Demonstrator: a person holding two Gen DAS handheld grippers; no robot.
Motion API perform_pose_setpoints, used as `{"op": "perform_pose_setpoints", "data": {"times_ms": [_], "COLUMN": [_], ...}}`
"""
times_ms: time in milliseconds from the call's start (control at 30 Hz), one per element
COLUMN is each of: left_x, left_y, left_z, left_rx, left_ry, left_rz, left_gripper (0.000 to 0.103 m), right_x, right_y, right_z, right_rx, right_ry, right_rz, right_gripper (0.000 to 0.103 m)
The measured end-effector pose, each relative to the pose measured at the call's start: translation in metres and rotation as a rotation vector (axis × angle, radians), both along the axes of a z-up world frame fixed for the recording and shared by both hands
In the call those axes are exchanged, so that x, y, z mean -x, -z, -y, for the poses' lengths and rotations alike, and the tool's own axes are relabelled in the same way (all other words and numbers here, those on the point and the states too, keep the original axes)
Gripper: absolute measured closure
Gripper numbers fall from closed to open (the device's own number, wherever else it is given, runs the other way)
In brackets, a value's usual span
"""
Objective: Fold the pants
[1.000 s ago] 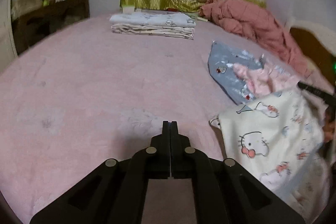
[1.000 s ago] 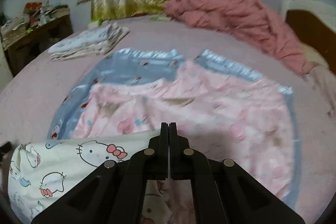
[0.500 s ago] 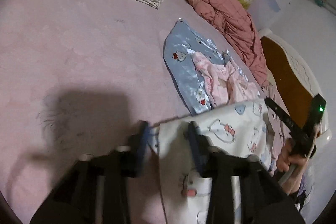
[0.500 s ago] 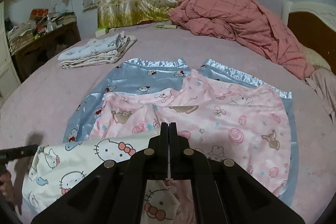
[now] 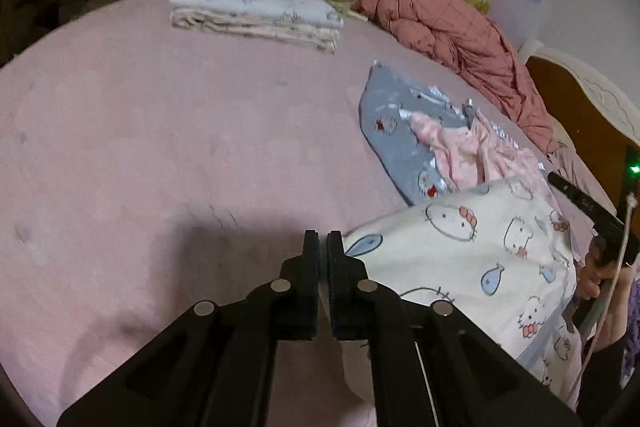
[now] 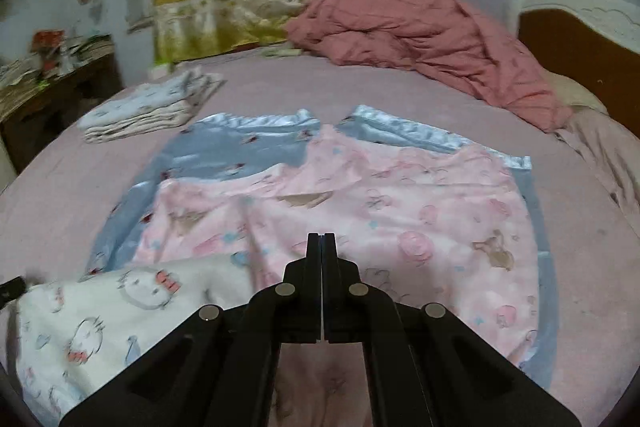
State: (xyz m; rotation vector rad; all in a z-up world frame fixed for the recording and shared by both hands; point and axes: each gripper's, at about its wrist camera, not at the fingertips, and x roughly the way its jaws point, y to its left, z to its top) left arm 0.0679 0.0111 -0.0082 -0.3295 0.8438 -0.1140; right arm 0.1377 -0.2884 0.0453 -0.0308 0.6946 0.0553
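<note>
Left wrist view: left tool (image 5: 323, 241) barely parted beside cream pants (image 5: 480, 251).

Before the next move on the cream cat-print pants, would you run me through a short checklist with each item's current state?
1. Left gripper gripping the cream pants: cannot tell; narrow gap between fingers, fabric edge right beside them.
2. Right gripper gripping fabric: cannot tell; jaws together, anything pinched hidden below the frame.
3. Cream pants spread flat: not ok; bunched, lying over the pink pants.
4. Free bedsheet to the left for folding: ok.
5. Folded stack out of the way: ok, at the far side.
6. Right-wrist view sharp: not ok, blurred.
</note>
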Motion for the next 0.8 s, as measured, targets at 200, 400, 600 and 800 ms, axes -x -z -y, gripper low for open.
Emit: {"op": "perform_pose_setpoints", "data": {"times_ms": [200, 400, 600, 800], "left_x": [0.025, 0.062, 0.070, 0.083], "left_y": [-0.008, -0.025, -0.004, -0.001], "left_z": [0.009, 0.044, 0.055, 0.060], "left_rx": [-0.063, -0.119, -0.063, -0.105], "left_ry": [-0.033, 0.071, 0.065, 0.046], "left_rz": [0.027, 0.073, -0.024, -0.042], "left_gripper": [0.059, 0.039, 0.067, 0.073], "right_x": [0.042, 0.091, 0.113, 0.105], "right_y": [-0.022, -0.019, 0.011, 0.027], "right_z": [0.017, 0.028, 0.017, 0.014], "right_rx": [-0.123, -0.238, -0.272, -0.144], "right_ry": [-0.072, -0.137, -0.173, -0.080], "right_rz": [0.060, -0.009, -0.104, -0.098], "right_gripper": [0.102, 0.071, 0.072, 0.100]}}
